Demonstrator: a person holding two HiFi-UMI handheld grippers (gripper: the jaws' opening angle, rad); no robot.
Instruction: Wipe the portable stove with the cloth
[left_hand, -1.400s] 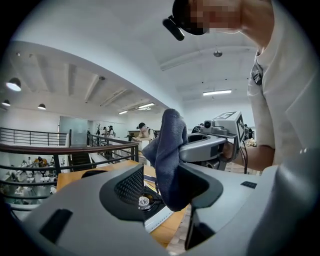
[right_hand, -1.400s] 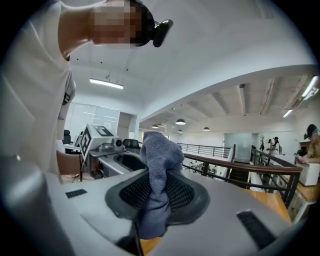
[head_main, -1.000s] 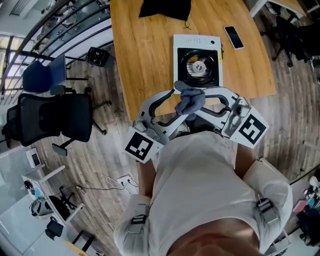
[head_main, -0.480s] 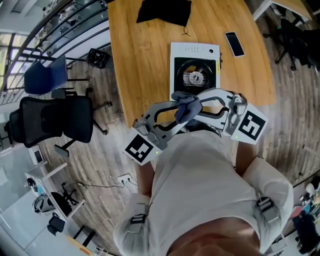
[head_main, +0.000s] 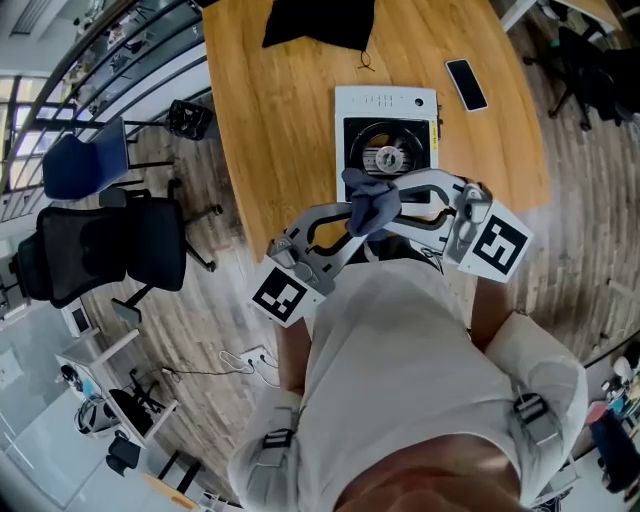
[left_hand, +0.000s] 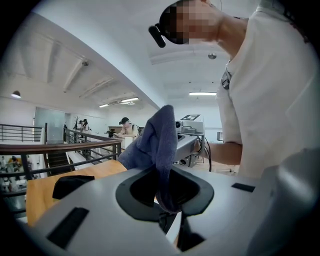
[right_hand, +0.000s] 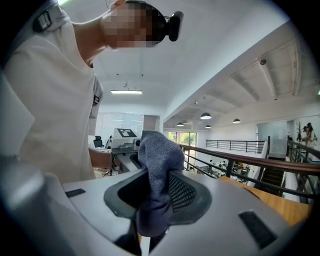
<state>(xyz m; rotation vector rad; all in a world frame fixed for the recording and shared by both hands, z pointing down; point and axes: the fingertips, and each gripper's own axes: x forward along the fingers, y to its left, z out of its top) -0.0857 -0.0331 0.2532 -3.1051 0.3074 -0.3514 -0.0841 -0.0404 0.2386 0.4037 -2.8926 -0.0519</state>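
Counter's (head_main: 280, 120) near edge: cloth (head_main: 372, 205) has just been clamped by left gripper's (head_main: 345, 222) closing jaws and released by right gripper's (head_main: 408, 198) opening jaws; left-handed wiping of portable stove (head_main: 386, 103) is expected.

The cloth (head_main: 372, 206) hides the stove's (head_main: 386, 103) near edge.

Bunched blue cloth (head_main: 372, 208) over portable stove (head_main: 388, 145), wooden table (head_main: 280, 130)

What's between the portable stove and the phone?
Nothing: just bare wooden table between the portable stove and the phone, seen in the head view.
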